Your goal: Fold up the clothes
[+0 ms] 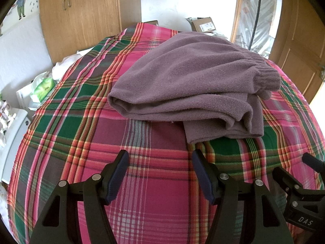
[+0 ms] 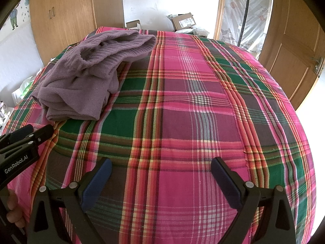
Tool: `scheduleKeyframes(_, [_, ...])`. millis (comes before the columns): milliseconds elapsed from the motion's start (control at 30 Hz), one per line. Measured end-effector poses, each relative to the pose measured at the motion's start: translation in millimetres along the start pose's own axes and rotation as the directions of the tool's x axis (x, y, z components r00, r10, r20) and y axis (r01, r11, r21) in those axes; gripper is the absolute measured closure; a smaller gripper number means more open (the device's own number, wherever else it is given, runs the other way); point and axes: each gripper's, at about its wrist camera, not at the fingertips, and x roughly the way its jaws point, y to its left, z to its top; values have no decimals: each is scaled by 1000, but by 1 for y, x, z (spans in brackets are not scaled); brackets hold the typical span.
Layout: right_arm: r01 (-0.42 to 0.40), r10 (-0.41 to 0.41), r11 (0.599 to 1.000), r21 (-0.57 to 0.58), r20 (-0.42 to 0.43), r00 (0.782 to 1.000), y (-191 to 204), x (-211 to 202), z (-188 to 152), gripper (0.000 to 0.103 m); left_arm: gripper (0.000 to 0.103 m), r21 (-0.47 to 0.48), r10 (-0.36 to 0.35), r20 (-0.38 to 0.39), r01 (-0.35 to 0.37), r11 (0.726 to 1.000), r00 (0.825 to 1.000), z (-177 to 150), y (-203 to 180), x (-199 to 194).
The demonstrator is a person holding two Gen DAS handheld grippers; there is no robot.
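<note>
A mauve fleece garment [image 1: 193, 85] with an elastic waistband lies folded in layers on the plaid bedspread [image 1: 85, 134]. In the right wrist view the same garment [image 2: 81, 81] sits at the far left, its waistband end toward the back. My left gripper [image 1: 160, 158] hovers open just short of the garment's near edge, nothing between its fingers. My right gripper [image 2: 161, 166] is open over bare plaid, well right of the garment. Each gripper shows at the edge of the other's view: the right gripper [image 1: 302, 185] and the left gripper [image 2: 30, 134].
A wooden wardrobe [image 1: 81, 14] stands behind the bed on the left, a wooden door [image 2: 294, 46] on the right. Cardboard boxes [image 2: 182, 21] sit beyond the far edge. Bags and white items [image 1: 42, 87] lie off the bed's left side. A hand [image 2: 12, 211] grips the left tool.
</note>
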Motion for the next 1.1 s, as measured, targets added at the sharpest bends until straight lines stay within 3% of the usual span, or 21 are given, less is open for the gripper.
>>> scheduleKeyframes(800, [-2, 2, 1000, -2, 8, 1000, 2, 0, -1, 6, 37, -10, -2, 3, 2, 1000, 1000, -1, 1, 3])
scheduleKeyframes(1000, [-63, 64, 997, -45, 32, 997, 6, -6, 3, 46, 42, 14, -73, 22, 73, 997, 997, 5, 6, -9])
scheduleKeyframes(1067, [-129, 131, 991, -38, 48, 990, 4, -10, 8, 67, 42, 53, -123, 74, 119, 991, 990, 10, 6, -24])
scheduleKeyframes(1100, [-174, 175, 984, -28, 55, 983, 2, -11, 11, 69, 42, 83, -145, 99, 137, 987, 985, 13, 4, -31])
